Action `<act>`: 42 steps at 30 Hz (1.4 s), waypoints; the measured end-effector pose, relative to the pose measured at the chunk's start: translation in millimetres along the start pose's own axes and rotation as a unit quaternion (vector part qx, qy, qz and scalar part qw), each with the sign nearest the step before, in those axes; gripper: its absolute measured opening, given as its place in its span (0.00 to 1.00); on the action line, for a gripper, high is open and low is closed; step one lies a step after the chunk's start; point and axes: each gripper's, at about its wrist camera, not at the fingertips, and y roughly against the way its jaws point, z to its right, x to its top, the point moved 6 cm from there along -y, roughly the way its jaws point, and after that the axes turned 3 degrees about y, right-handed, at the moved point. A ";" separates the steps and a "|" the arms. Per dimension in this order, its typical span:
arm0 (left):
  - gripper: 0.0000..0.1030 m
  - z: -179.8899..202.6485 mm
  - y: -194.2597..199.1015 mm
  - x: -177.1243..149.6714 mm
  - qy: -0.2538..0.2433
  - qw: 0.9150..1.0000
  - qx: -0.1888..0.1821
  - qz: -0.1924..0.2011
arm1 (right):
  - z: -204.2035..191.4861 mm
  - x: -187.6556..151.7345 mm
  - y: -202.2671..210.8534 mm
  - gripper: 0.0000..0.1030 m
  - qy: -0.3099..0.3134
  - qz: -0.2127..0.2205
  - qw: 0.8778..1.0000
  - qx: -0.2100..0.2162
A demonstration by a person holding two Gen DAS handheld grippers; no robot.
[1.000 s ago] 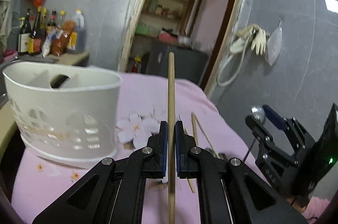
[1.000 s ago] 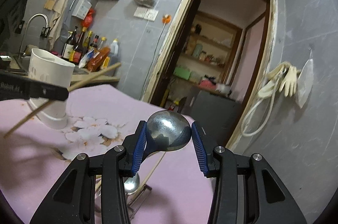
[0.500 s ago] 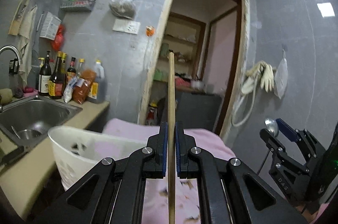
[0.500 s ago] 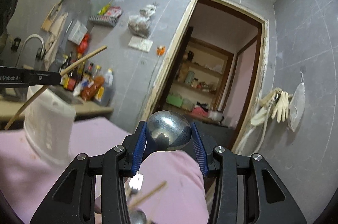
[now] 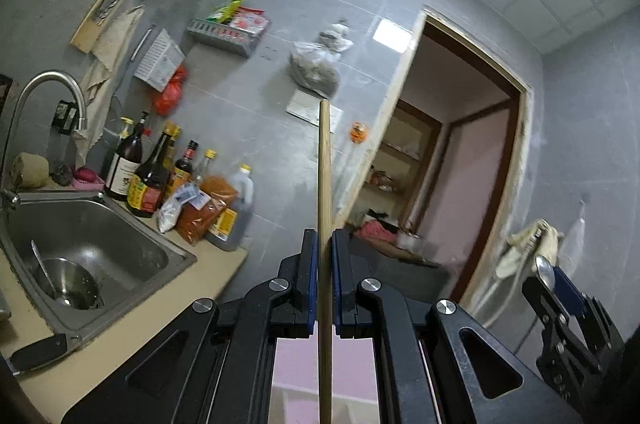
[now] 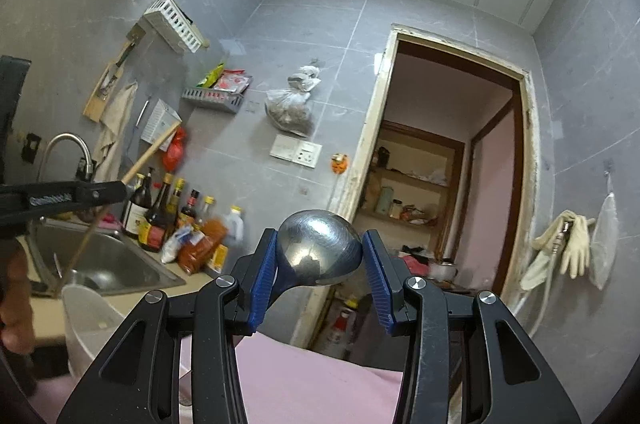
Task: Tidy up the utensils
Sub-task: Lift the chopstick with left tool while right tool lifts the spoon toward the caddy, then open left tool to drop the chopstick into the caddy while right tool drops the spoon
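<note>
Left gripper [image 5: 324, 240] clenched tight on a wooden chopstick [image 5: 324, 184], blue pads pressing both sides. Stick runs upright through the jaws, long end sticking up past the fingertips, other end dropping down between the arms toward the pink cloth [image 5: 352, 364] below. Gripper points level at the grey tiled wall.

Right gripper [image 6: 320, 260] grasping a metal spoon [image 6: 319, 250]: bowl sits between the two blue pads, both touching its edges, back of the bowl facing the camera. Handle drops down behind the left finger, mostly hidden. Gripper tilts slightly up toward the doorway [image 6: 452, 184].

In the right wrist view the left gripper shows at far left, chopstick slanting through it, lower end just above a white utensil holder [image 6: 88, 324] that stands low left of the right gripper on the pink cloth. Whether the tip touches the holder's rim: cannot tell. Part of a hand [image 6: 14, 300] at the left edge.

In the left wrist view the right gripper is low right, spoon bowl visible edge-on at its tip. Steel sink [image 5: 88, 244] and sauce bottles [image 5: 152, 176] lie left of the left gripper, with a ladle [image 5: 48, 276] in the basin.
</note>
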 end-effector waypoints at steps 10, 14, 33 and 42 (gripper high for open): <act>0.04 -27.0 -14.2 -31.8 -0.017 0.996 0.080 0.021 | -33.7 -39.0 -21.7 0.39 0.030 -0.029 0.999 0.007; 0.04 -24.5 -13.4 -48.7 -0.038 0.995 0.091 0.018 | -37.8 -53.0 -25.7 0.39 0.031 -0.048 0.998 0.016; 0.15 -19.1 12.3 -84.3 -0.038 0.993 0.089 -0.074 | -42.0 -64.2 -10.1 0.43 -0.016 -0.085 0.992 0.088; 0.49 13.6 28.7 -68.5 -0.058 0.993 0.081 -0.069 | -1.4 -53.2 7.9 0.64 -0.066 -0.083 0.992 0.074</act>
